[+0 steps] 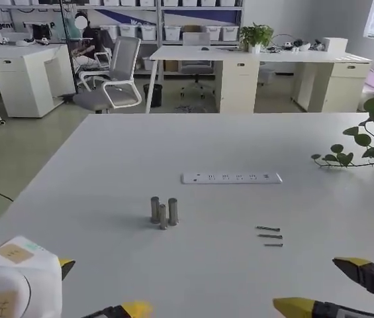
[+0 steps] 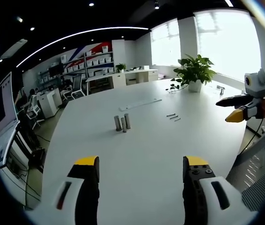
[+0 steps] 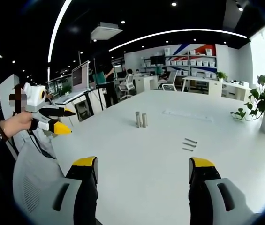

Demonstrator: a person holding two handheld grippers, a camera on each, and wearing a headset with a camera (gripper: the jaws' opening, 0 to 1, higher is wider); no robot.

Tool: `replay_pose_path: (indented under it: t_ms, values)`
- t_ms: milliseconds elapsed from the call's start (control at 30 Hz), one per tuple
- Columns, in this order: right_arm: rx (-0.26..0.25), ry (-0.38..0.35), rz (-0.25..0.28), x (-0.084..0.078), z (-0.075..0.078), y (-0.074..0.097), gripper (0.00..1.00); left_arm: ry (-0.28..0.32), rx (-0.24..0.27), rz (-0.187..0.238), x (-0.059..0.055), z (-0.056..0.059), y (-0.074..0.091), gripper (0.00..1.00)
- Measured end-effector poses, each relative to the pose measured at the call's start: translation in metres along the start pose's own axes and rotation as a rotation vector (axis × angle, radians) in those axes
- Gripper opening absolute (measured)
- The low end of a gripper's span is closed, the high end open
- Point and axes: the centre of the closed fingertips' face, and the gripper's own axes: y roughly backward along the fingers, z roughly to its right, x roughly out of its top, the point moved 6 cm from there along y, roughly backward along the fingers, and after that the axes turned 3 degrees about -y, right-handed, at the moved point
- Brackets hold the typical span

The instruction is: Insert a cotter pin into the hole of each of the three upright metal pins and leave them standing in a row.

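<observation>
Your left gripper (image 1: 102, 286) sat at the near left edge of the white table (image 1: 107, 165). Its yellow-tipped jaws were released and spread wide, with bare tabletop between them in the left gripper view. Ahead of it, a little left of the table's middle, the three metal pins (image 1: 163, 212) stood upright in a tight cluster, close enough that I could not tell whether they touched. Beyond them, farther from you, a white power strip (image 1: 232, 177) lay flat across the table. To the right of the metal pins and well apart from them, the three cotter pins (image 1: 269, 236) lay flat, parallel, one just behind the other, none of them in a pin's hole. Your right gripper (image 1: 314, 283) hung at the near right edge, short of the cotter pins, with its jaws likewise released and parted. At the far right, a trailing green plant (image 1: 372, 139) reached over the table's edge.
</observation>
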Motion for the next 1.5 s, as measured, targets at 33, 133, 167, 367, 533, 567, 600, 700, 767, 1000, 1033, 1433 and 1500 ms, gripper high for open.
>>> replay_pose_path:
  t_ms: [33, 133, 167, 367, 533, 567, 600, 700, 767, 1000, 1033, 1433, 1500]
  values:
    - [0.001, 0.001, 0.002, 0.001, 0.000, 0.000, 0.78, 0.005, -0.001, 0.008, 0.001, -0.001, -0.002, 0.70]
    - [0.005, 0.001, 0.004, 0.002, 0.001, 0.000, 0.77, 0.020, -0.024, 0.018, 0.006, -0.005, -0.009, 0.66]
    - [0.005, 0.002, 0.003, 0.002, 0.001, 0.000, 0.77, 0.018, -0.023, 0.020, 0.008, -0.006, -0.012, 0.64]
    - [0.020, 0.003, 0.010, 0.006, 0.000, -0.002, 0.77, -0.008, -0.020, 0.030, 0.014, -0.014, -0.031, 0.59]
    - [0.033, -0.009, 0.036, 0.013, -0.001, -0.003, 0.77, 0.008, -0.020, 0.052, 0.018, -0.020, -0.050, 0.56]
    - [0.037, -0.010, 0.040, 0.015, -0.002, -0.003, 0.77, 0.012, -0.025, 0.058, 0.019, -0.021, -0.055, 0.55]
    - [0.039, -0.011, 0.043, 0.015, -0.002, -0.003, 0.77, 0.014, -0.026, 0.060, 0.019, -0.023, -0.059, 0.53]
    - [0.047, -0.008, 0.050, 0.018, -0.002, -0.005, 0.76, 0.015, -0.026, 0.060, 0.020, -0.027, -0.075, 0.49]
    - [0.053, -0.006, 0.051, 0.019, -0.002, -0.006, 0.76, 0.024, -0.034, 0.061, 0.021, -0.030, -0.083, 0.47]
    - [0.060, -0.018, 0.034, 0.015, 0.001, -0.011, 0.73, 0.006, -0.033, 0.061, 0.023, -0.038, -0.111, 0.46]
    - [0.061, -0.022, 0.034, 0.014, 0.001, -0.012, 0.73, -0.003, -0.029, 0.059, 0.023, -0.040, -0.116, 0.45]
    - [0.074, -0.030, 0.023, 0.007, 0.009, -0.026, 0.71, -0.032, -0.045, 0.082, 0.021, -0.053, -0.174, 0.34]
    - [0.075, -0.035, 0.020, 0.006, 0.010, -0.027, 0.70, -0.030, -0.048, 0.084, 0.021, -0.054, -0.181, 0.33]
